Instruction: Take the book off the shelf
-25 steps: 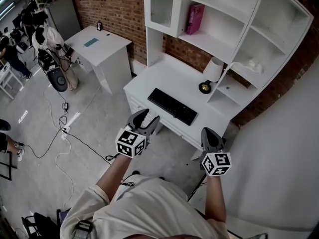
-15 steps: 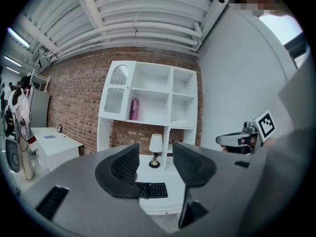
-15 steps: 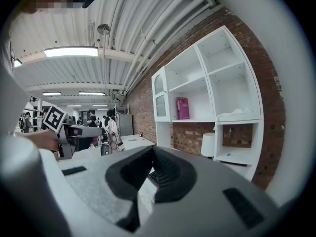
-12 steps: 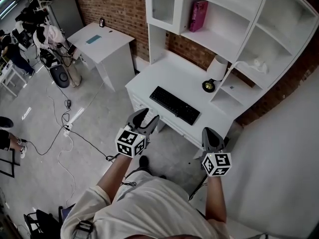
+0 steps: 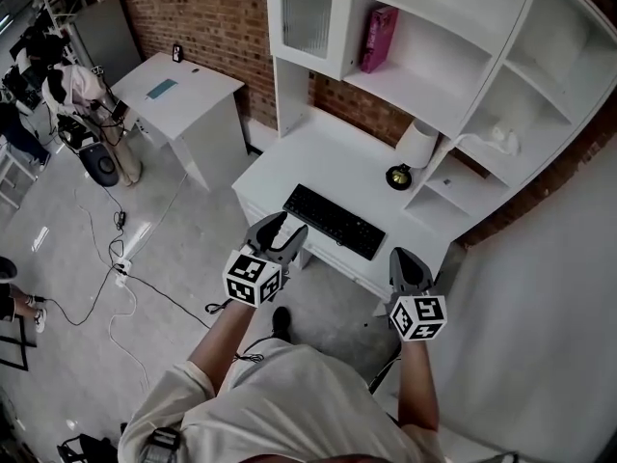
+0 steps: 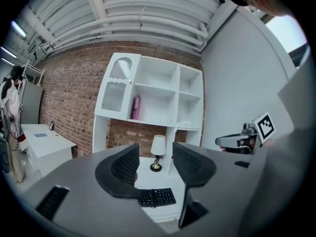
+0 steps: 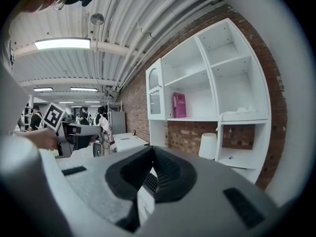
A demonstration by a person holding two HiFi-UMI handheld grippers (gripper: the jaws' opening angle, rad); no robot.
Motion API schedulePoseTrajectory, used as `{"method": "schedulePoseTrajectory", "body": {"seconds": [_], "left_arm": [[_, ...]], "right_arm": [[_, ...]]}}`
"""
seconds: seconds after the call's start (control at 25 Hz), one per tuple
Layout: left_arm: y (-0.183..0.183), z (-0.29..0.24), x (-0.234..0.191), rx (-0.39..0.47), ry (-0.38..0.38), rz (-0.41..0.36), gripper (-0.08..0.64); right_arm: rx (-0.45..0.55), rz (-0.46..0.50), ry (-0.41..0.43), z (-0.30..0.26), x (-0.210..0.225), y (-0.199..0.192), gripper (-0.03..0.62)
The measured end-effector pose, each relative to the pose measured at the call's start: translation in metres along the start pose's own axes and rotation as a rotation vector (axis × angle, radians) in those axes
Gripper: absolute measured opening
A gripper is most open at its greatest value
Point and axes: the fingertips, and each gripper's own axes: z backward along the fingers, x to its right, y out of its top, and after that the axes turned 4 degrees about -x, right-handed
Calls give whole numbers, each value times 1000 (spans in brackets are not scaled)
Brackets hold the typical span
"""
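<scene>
Book retrieval, opening stage: a person stands at the front edge of a white counter point(image 5: 318, 157) with a claw in each hand, both well short of the target. The pink book point(image 5: 377, 37) sits in the upper middle of the head view. It stands upright or nearly so on a shelf point(image 5: 424, 83), close to the left wall of its compartment and just right of a glass-door cabinet point(image 5: 301, 15).

The left claw point(image 5: 289, 226), at lower centre-left, has its jaws apart with nothing between them. In its own view only the lamp point(image 6: 157, 152) and keyboard point(image 6: 156, 197) show through the gap, with the book point(image 6: 136, 107) well above. The right claw point(image 5: 406, 257), at lower centre-right, has its tips together and holds nothing.

The job now appears to be the reach. The left claw looks the readier tool, since its jaws already stand side by side to suit an upright book's thin width. A good approach would likely rise well over the keyboard point(image 5: 333, 222) and keep left of the lamp point(image 5: 415, 146). It would then go in level at the book's free right side, as the wall crowds its left.

A grip on the near edge and a straight pull towards the person should keep the book from toppling. Which edge faces out cannot be made out from here.
</scene>
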Motion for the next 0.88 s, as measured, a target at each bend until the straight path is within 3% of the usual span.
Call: {"method": "schedulePoseTrajectory", "body": {"seconds": [0.52, 0.88], "left_arm": [[28, -85, -91, -29, -128, -35, 193], [34, -120, -118, -44, -217, -48, 193]], "right_arm": [[0, -29, -120, -101, 20, 42, 3], [4, -28, -185, -137, 22, 69, 3]]}}
